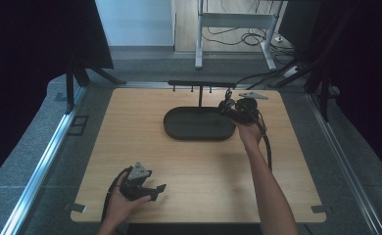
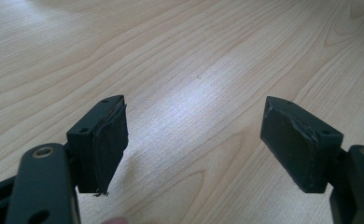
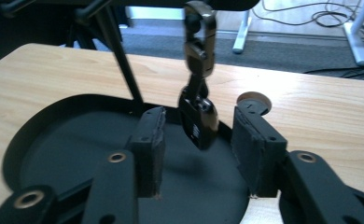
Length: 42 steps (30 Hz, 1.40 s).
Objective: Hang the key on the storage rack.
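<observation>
While the left gripper [image 1: 147, 188] rests near the table's [image 1: 199, 171] front edge, jaws wide apart over bare wood with nothing between them, the work is at the right. There the right gripper [image 3: 201, 140] has its jaws parted on either side of a dark fob [image 3: 199, 122] hanging by a chain from the stand's [image 1: 200, 84] bar, above the tray [image 1: 179, 129]. The pads look clear of the fob. To do this well, I'd draw back slowly and level, so neither pad sets the fob swinging.
</observation>
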Each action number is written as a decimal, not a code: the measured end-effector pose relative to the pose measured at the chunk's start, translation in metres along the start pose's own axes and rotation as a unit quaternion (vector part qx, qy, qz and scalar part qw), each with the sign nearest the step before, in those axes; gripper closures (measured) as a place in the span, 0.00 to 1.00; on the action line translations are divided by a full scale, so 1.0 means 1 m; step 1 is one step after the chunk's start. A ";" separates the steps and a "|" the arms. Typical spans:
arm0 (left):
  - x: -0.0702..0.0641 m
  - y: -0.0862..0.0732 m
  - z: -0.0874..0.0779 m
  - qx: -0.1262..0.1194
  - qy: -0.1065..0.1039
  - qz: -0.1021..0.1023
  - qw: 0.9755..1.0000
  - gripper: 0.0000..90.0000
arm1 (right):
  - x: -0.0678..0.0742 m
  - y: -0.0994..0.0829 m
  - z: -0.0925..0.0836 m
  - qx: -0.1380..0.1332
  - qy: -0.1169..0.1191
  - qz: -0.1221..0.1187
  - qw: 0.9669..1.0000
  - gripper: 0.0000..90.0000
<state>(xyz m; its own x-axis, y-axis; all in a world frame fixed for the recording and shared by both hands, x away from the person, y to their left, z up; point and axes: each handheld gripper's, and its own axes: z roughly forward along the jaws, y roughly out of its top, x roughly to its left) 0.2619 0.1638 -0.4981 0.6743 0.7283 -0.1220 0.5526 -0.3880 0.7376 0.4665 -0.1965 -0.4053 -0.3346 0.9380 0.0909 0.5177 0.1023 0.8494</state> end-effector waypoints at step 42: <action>-0.007 0.000 0.007 0.016 0.005 0.020 1.000 0.29 | 0.002 -0.166 -0.107 0.040 0.115 -0.051 0.991 0.54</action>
<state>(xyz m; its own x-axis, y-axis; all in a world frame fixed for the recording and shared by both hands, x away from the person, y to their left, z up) 0.2604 0.1544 -0.5023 0.6909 0.7178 -0.0867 0.5412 -0.4338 0.7203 0.2958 -0.2466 -0.4901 -0.5544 0.8220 0.1303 0.5297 0.2278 0.8170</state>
